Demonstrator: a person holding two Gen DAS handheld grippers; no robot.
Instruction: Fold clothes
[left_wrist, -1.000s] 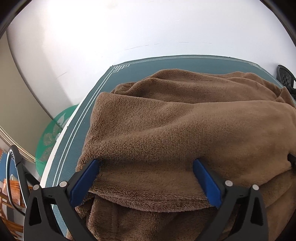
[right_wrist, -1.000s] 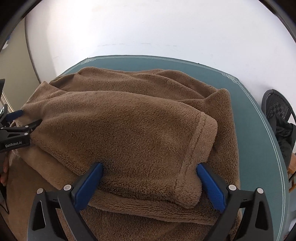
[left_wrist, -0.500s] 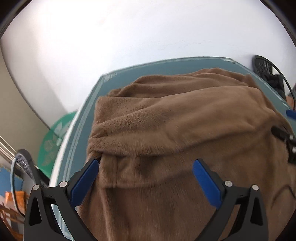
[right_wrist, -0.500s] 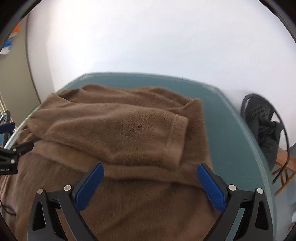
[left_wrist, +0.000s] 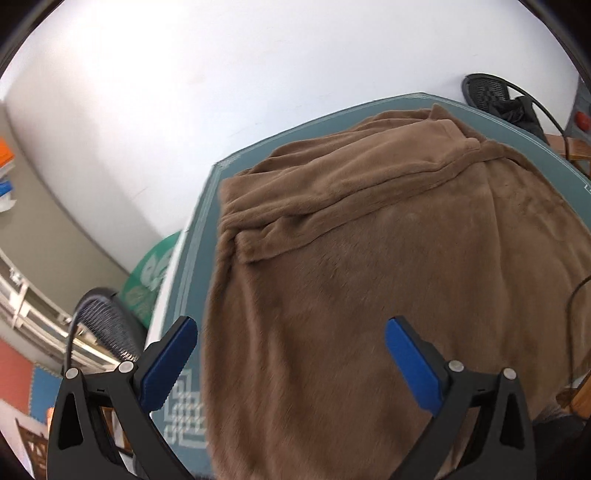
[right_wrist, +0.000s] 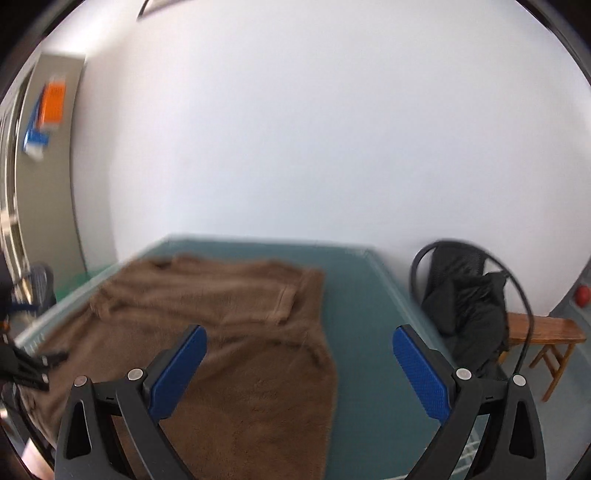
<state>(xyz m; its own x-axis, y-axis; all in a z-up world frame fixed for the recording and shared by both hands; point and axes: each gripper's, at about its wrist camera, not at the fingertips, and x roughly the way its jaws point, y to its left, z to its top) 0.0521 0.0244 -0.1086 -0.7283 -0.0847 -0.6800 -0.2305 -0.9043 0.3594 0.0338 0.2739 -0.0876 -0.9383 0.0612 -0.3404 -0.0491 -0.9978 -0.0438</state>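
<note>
Brown fleece, a garment (left_wrist: 388, 258), covers most of the teal worktop (right_wrist: 362, 295); we see it filling the middle of the left wrist view and lying at lower left in the right wrist view, its far end folded over into a doubled band. We hold the left tool (left_wrist: 291, 363) above the cloth with its blue pads spread wide, gripping nothing. Our right tool (right_wrist: 299, 369) hangs above the worktop, likewise spread and empty. A white wall (right_wrist: 314, 129) rises behind the worktop. At right in the right wrist view stand a black chair (right_wrist: 465, 299) draped with dark clothing and a wooden bench (right_wrist: 543, 328).
</note>
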